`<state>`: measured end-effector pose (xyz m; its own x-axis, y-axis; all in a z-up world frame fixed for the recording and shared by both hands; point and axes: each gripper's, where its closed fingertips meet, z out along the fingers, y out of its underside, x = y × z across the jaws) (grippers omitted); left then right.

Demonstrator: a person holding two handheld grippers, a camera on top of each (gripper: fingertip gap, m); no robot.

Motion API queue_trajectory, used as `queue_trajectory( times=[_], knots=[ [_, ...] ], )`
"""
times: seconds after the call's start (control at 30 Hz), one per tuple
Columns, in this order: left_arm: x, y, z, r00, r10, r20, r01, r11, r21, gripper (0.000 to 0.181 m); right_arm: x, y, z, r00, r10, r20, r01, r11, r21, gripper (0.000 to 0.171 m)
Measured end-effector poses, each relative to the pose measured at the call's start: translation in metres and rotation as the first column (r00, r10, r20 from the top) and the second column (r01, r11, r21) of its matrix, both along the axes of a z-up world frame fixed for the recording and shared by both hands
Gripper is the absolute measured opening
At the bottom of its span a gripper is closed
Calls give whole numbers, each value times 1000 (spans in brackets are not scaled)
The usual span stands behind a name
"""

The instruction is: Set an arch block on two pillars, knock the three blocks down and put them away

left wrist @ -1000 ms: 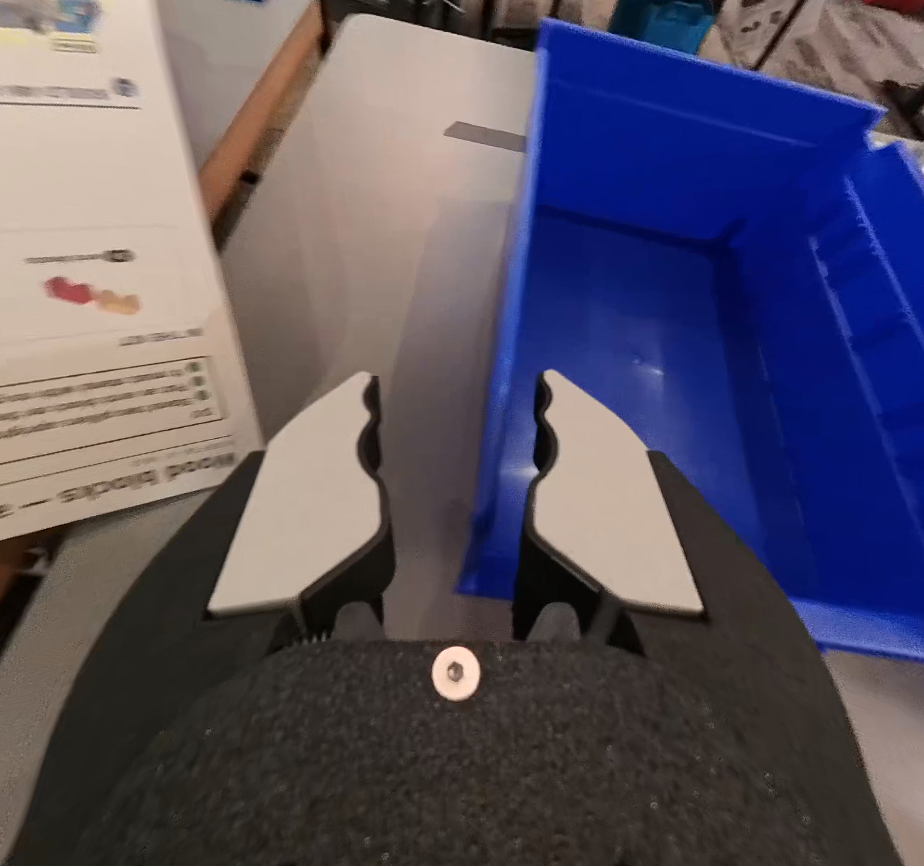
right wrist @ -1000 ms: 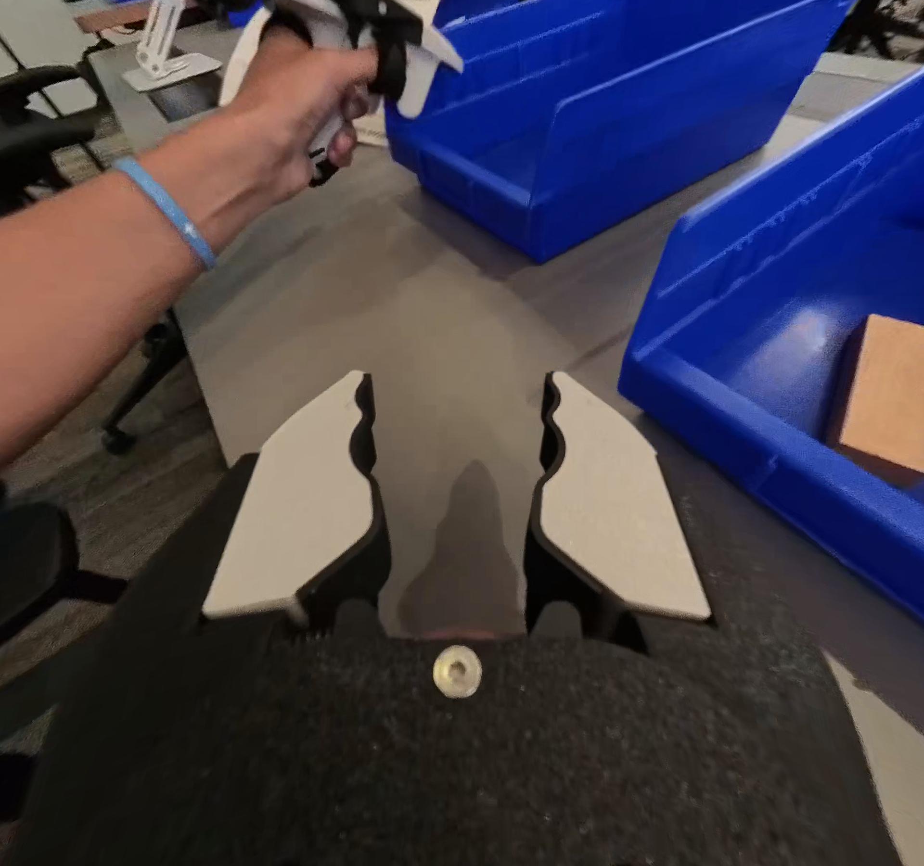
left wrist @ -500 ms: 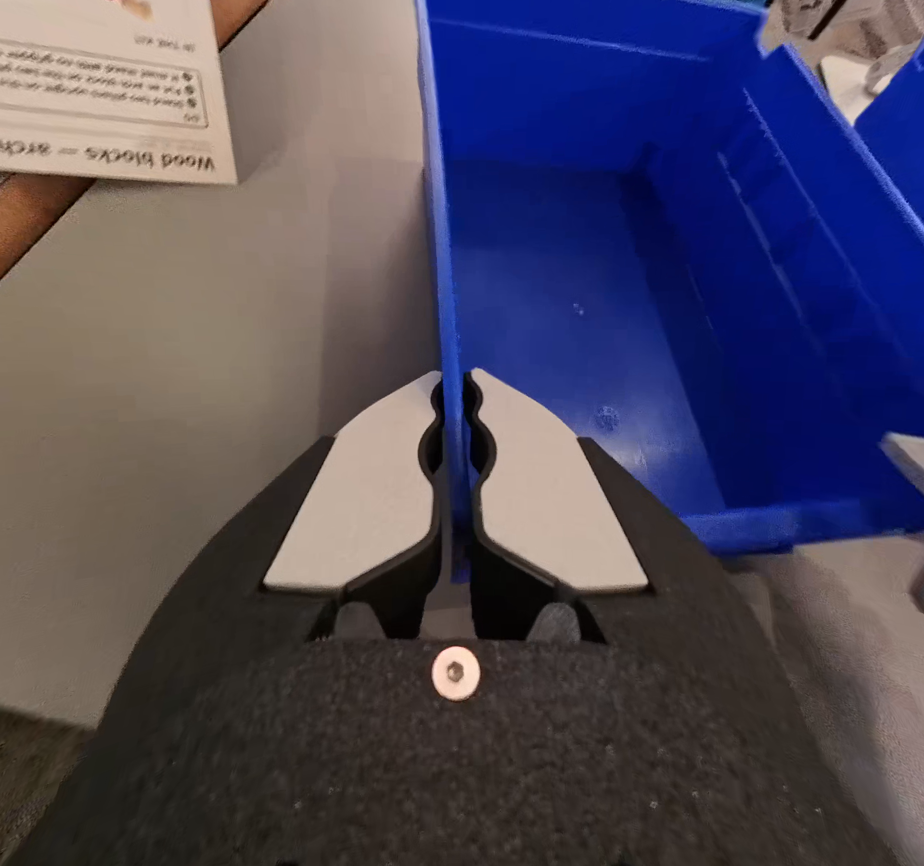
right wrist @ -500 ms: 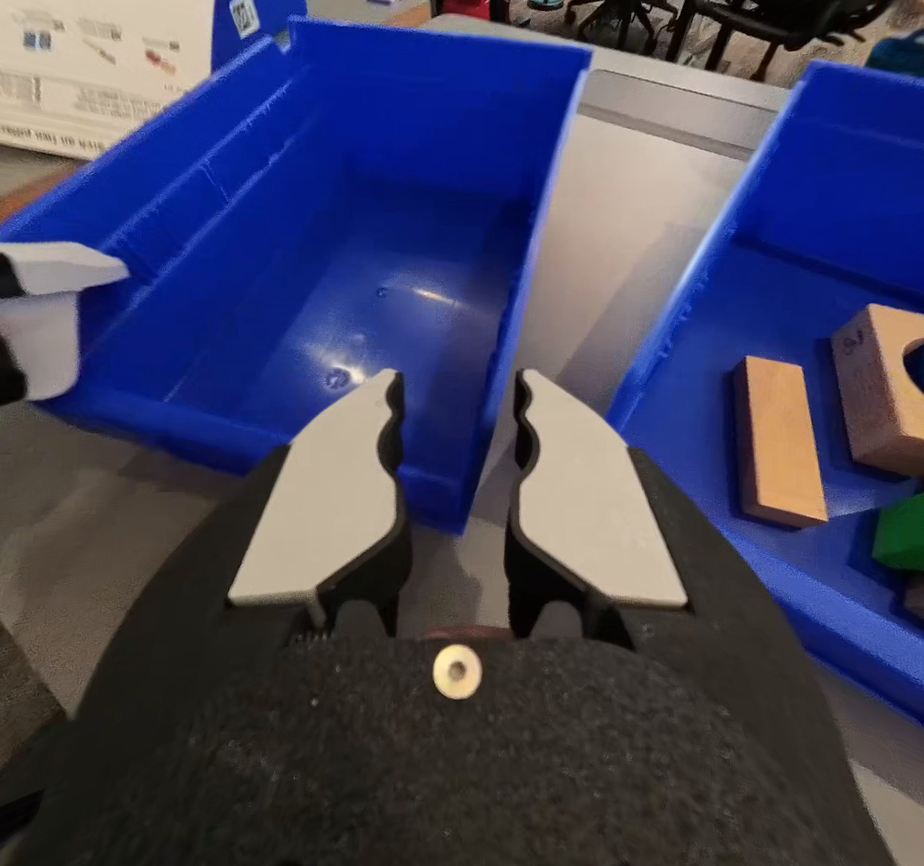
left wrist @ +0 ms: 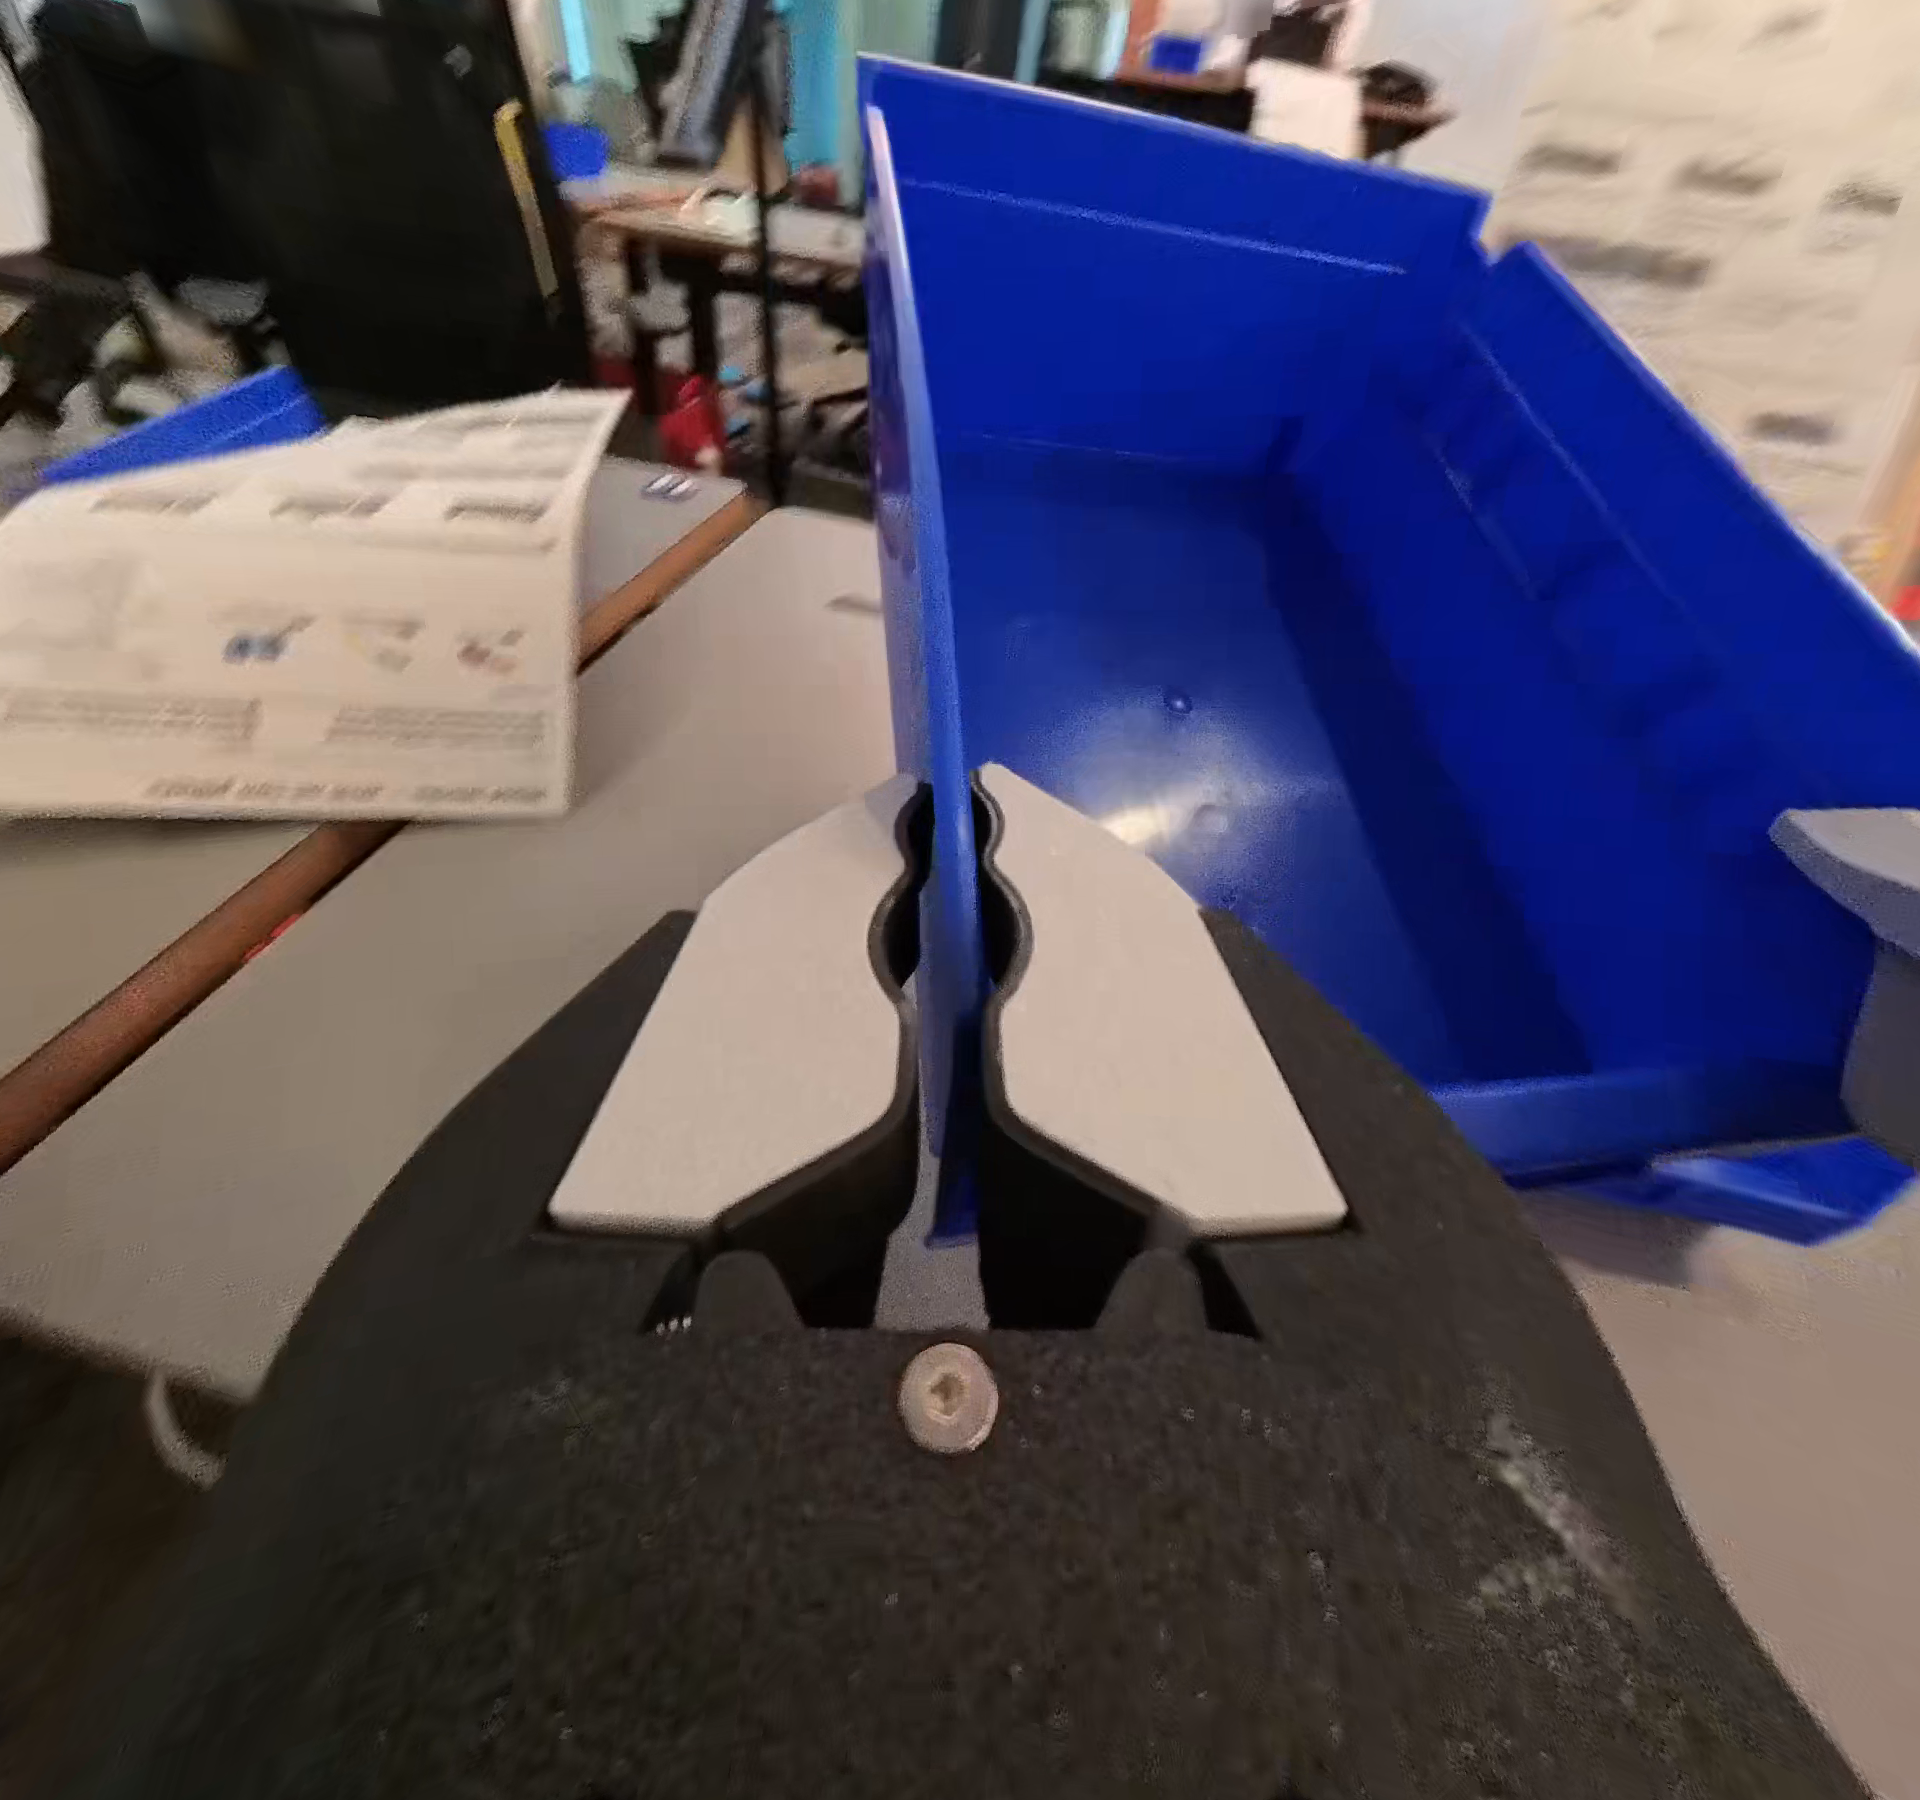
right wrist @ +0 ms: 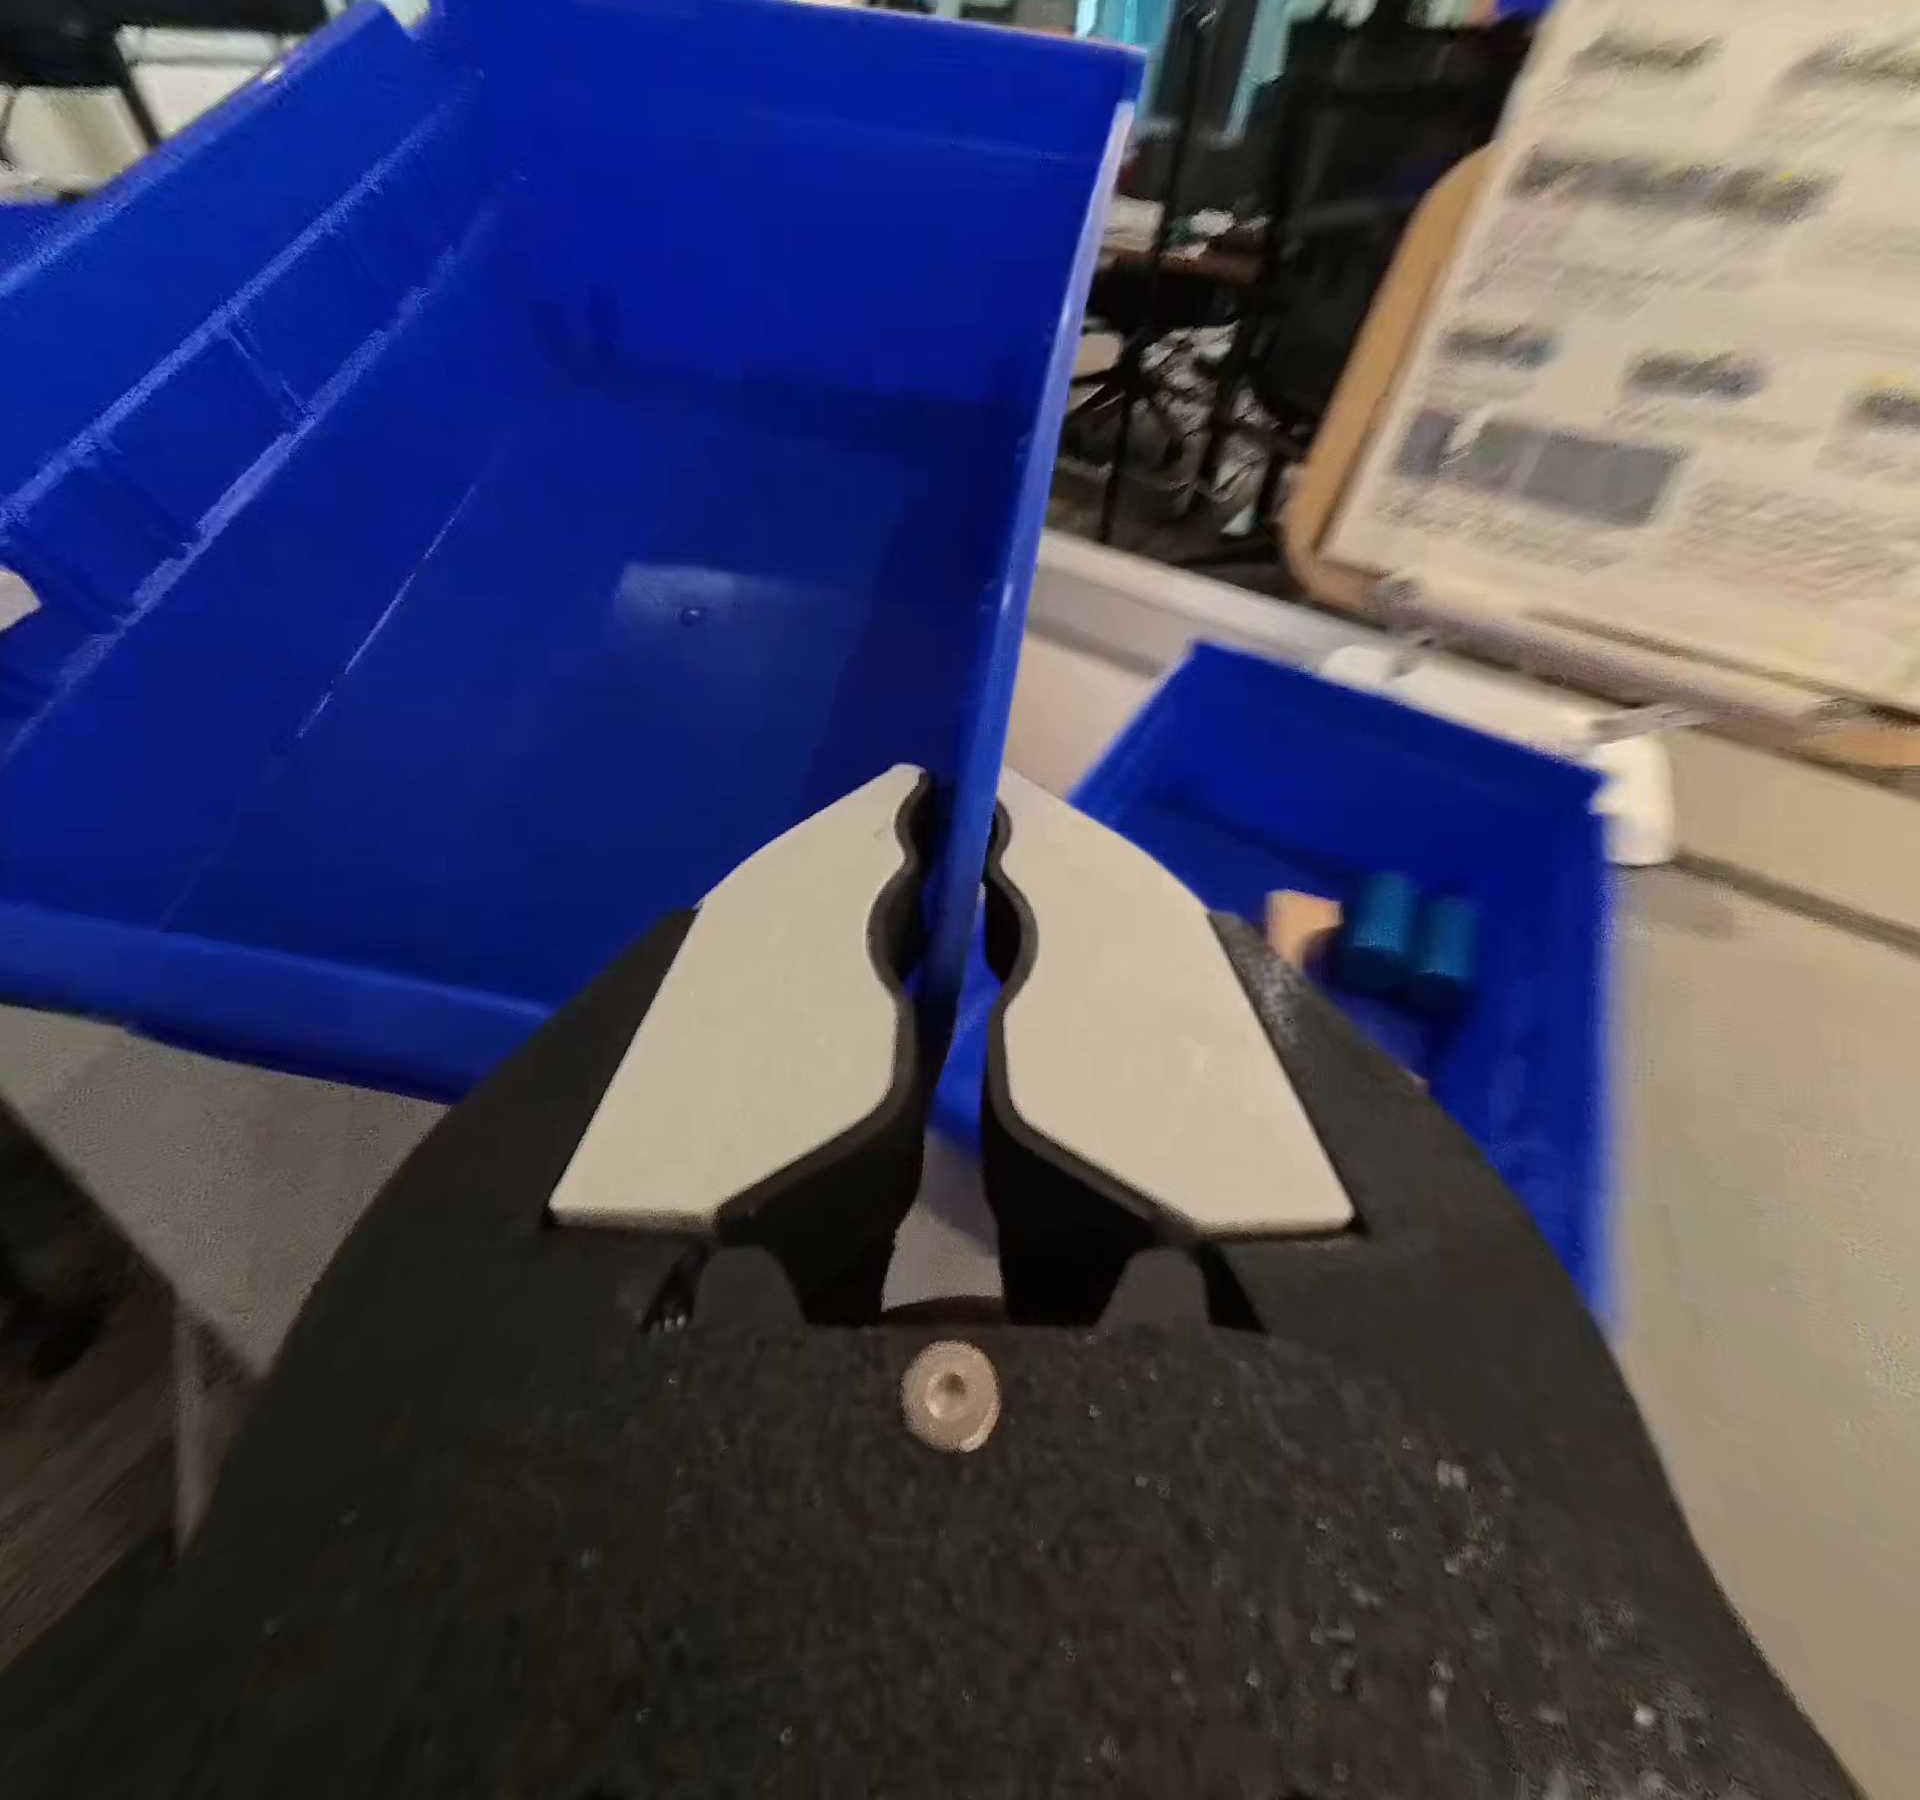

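An empty blue bin (left wrist: 1299, 670) is held between both grippers and tilted up off the grey table. My left gripper (left wrist: 951, 794) is shut on the bin's left wall. My right gripper (right wrist: 961, 800) is shut on the bin's right wall (right wrist: 1029, 462). The right gripper's fingers (left wrist: 1860, 867) show at the right edge of the left wrist view. A second blue bin (right wrist: 1455, 919) on the table to the right holds a blue cylinder block (right wrist: 1403, 940) and a light wooden block (right wrist: 1299, 919); the rest of its contents are hidden.
A white printed sheet (left wrist: 291, 628) lies on the table (left wrist: 644, 815) to the left, over a wooden table edge (left wrist: 208, 961). A printed board (right wrist: 1683, 296) leans at the back right. Office chairs (left wrist: 312, 192) and desks stand behind.
Both grippers closed on the empty bin's side walls, left first, then right. The bin has been lifted and tilted, so the views now look out across the room.
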<state>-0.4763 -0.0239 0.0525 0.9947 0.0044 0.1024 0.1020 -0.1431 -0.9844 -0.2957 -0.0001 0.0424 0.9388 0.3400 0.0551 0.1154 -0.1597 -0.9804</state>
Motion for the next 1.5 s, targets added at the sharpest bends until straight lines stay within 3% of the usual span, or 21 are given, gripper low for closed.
queue_trajectory(
  times=[0.13, 0.23, 0.3, 0.43, 0.63, 0.8, 0.9, 0.97, 1.0, 1.07, 1.17, 1.27, 1.33, 1.4, 1.5],
  knots=[
    [125, 32, 37, 986, -169, -14, 169, 985, 26, 5, 125, 6, 40, 987, -160, 2, 159, 987, 23, 6],
    [236, 55, 28, 954, -299, -25, 299, 954, -30, 5, 235, 6, 37, 954, -295, 46, 296, 955, -14, 7],
    [313, 66, 5, 922, -385, -33, 381, 920, -93, 5, 309, 1, 16, 926, -374, 46, 376, 924, -70, 6],
    [440, 75, -64, 872, -485, -67, 458, 856, -240, 5, 435, -3, -60, 868, -496, -17, 478, 845, -238, 5],
    [532, 76, -152, 855, -514, -65, 458, 809, -369, 5, 529, -6, -154, 834, -546, -77, 488, 796, -359, 5],
    [557, 71, -180, 834, -551, -40, 497, 780, -381, 8, 555, -3, -165, 844, -531, -69, 486, 814, -317, 5],
    [566, 64, -180, 803, -596, -1, 551, 743, -379, 18, 563, -2, -169, 828, -551, -104, 501, 810, -306, 6],
    [570, 57, -175, 760, -646, 76, 619, 682, -390, 31, 564, -2, -168, 827, -552, -109, 499, 810, -309, 7],
    [570, 52, -167, 730, -672, 128, 662, 647, -378, 38, 569, -5, -162, 815, -572, -88, 529, 799, -286, 15],
    [558, 40, -135, 670, -716, 196, 735, 602, -311, 52, 581, -16, -135, 791, -611, -45, 592, 782, -195, 31],
    [512, 31, -80, 616, -772, 158, 783, 578, -232, 59, 572, -29, -71, 798, -597, -80, 598, 801, -19, 39],
    [429, 46, -46, 669, -742, 43, 733, 648, -209, 61, 520, -29, -8, 865, -484, -130, 498, 860, 113, 44],
    [361, 66, -44, 741, -671, -34, 648, 727, -229, 63, 463, -20, 18, 921, -373, -111, 387, 907, 164, 53],
    [289, 89, -60, 817, -567, -107, 524, 807, -274, 65, 395, -5, 21, 967, -244, -73, 252, 958, 139, 59],
    [206, 109, -104, 880, -459, -123, 394, 850, -351, 68, 284, 18, -22, 998, -37, -52, 36, 999, -19, 70]
  ],
)
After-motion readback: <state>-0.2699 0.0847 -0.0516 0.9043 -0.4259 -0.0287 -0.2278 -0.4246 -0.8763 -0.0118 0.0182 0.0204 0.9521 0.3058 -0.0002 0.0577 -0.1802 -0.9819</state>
